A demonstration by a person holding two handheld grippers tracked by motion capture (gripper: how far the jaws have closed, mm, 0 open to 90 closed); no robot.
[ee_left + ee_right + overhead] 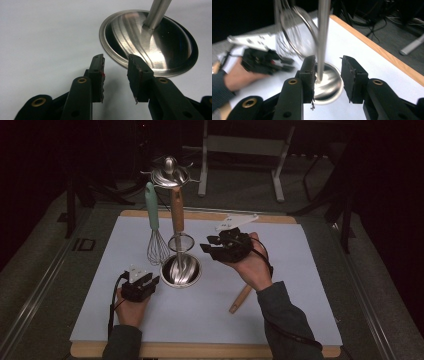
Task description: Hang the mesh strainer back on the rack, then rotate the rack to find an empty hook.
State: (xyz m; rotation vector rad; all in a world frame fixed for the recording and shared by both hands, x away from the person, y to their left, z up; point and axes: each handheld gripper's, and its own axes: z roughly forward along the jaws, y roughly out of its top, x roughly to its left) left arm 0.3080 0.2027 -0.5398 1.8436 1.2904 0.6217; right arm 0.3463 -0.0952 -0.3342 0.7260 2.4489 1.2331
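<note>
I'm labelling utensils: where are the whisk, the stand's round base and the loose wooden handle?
whisk [157, 247], high view, wire loops.
stand's round base [130, 27], left gripper view, shiny dish.
loose wooden handle [240, 299], high view, shaft.

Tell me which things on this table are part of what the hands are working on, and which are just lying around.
In the job:
utensil stand, with both tongs at it
left tongs, open by its base
right tongs, open near its pole
whisk
strainer

Lying about:
wooden handle on the mat

Dim lab or studio: white mat, metal stand legs, floor cables.
</note>
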